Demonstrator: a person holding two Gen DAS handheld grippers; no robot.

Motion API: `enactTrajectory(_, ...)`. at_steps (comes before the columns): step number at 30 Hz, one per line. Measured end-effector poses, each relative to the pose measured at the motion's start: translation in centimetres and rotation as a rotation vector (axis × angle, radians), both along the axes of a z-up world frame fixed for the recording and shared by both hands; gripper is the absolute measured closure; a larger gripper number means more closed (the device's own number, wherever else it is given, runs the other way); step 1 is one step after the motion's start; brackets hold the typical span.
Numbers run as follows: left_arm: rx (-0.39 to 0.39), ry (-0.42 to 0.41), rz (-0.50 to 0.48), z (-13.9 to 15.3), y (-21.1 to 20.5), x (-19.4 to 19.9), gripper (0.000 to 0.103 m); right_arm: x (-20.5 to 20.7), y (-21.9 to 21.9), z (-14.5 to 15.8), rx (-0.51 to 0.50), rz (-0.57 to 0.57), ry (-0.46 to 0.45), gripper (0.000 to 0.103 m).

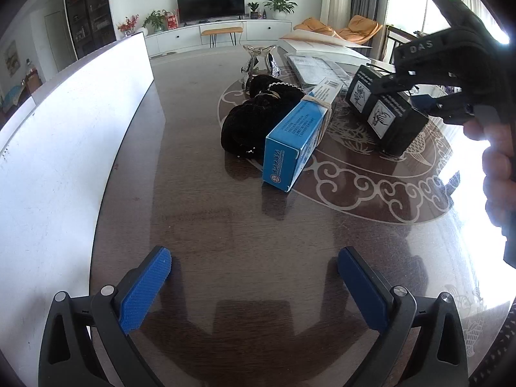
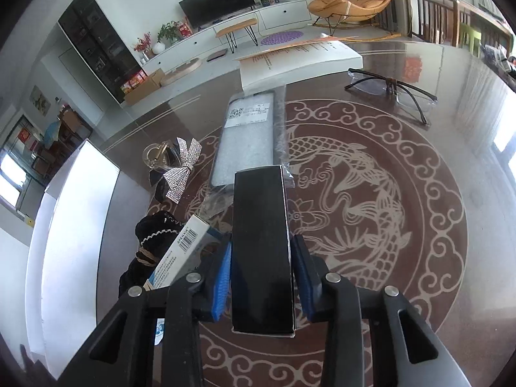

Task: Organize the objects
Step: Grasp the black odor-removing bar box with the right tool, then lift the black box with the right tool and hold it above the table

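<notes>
Black box (image 2: 262,248) clamped between blue pads (image 2: 222,282) of right gripper (image 2: 262,285), long axis running away from camera, over patterned table (image 2: 419,225). Same box from left wrist view (image 1: 383,113): white picture labels on its side, held above the table's carp medallion, right gripper (image 1: 419,74) gripping from upper right, person's hand (image 1: 496,174) on the handle. Labels unseen from right wrist view, only glossy black top face.

Left gripper (image 1: 254,287) released, jaws wide apart, nothing between, low over bare table near white board (image 1: 64,148) at left.

Blue carton (image 1: 300,135) with rubber band, lying tilted against black velvet scrunchies (image 1: 254,119), just left of held box. Right wrist view catches only carton's barcode end (image 2: 183,251) and scrunchies (image 2: 151,245) beside left jaw.

Right wrist view only: eyeglasses (image 2: 393,92) far right, bagged grey item (image 2: 248,142) ahead of box, rhinestone bow (image 2: 180,171), white booklet (image 2: 300,61) at far edge. Left wrist view shows bow (image 1: 258,61) small, partly hidden; eyeglasses not visible there.
</notes>
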State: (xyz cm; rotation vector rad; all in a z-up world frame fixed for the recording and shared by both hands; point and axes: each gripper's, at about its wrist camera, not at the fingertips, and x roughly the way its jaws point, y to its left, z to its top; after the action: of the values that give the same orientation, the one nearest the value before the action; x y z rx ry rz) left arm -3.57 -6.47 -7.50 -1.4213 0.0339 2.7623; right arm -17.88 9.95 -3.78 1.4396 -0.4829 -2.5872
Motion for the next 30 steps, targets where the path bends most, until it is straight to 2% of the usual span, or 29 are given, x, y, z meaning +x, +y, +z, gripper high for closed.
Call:
enactTrajectory(2, 0.000, 0.000, 0.000, 0.0, 0.0, 0.0, 0.000, 1.4, 2.5, -0.5, -0.109, -0.020, -0.001, 0.068)
enactTrajectory(6, 0.000, 0.000, 0.000, 0.0, 0.0, 0.0, 0.000, 4.6, 7.0, -1.4, -0.260, -0.060, 0.002, 0.068)
enactTrajectory(9, 0.000, 0.000, 0.000, 0.0, 0.0, 0.0, 0.000, 6.6, 9.7, -1.6, -0.286, -0.108, -0.002, 0.056)
enactTrajectory(10, 0.000, 0.000, 0.000, 0.0, 0.0, 0.0, 0.000, 7.4, 10.5, -1.5, -0.272, -0.126, 0.006, 0.051)
enactTrajectory(15, 0.000, 0.000, 0.000, 0.0, 0.0, 0.0, 0.000, 9.0, 12.6, -0.2, -0.167, -0.176, 0.041, 0.050)
enactTrajectory(16, 0.000, 0.000, 0.000, 0.0, 0.0, 0.0, 0.000, 9.0, 12.5, 0.1, -0.143, -0.178, 0.044, 0.042)
enactTrajectory(17, 0.000, 0.000, 0.000, 0.0, 0.0, 0.0, 0.000, 8.9, 12.2, 0.4, -0.119, -0.172, 0.048, 0.027)
enactTrajectory(19, 0.000, 0.000, 0.000, 0.0, 0.0, 0.0, 0.000, 8.1, 10.7, 0.9, -0.073, -0.145, 0.056, 0.010)
enactTrajectory(23, 0.000, 0.000, 0.000, 0.0, 0.0, 0.0, 0.000, 5.9, 5.9, 0.8, 0.022, -0.044, 0.032, 0.009)
enactTrajectory(27, 0.000, 0.000, 0.000, 0.0, 0.0, 0.0, 0.000, 3.2, 1.9, -1.6, 0.257, -0.026, -0.078, 0.008)
enactTrajectory(30, 0.000, 0.000, 0.000, 0.0, 0.0, 0.0, 0.000, 2.4, 1.0, -3.4, 0.346, -0.007, -0.119, 0.008)
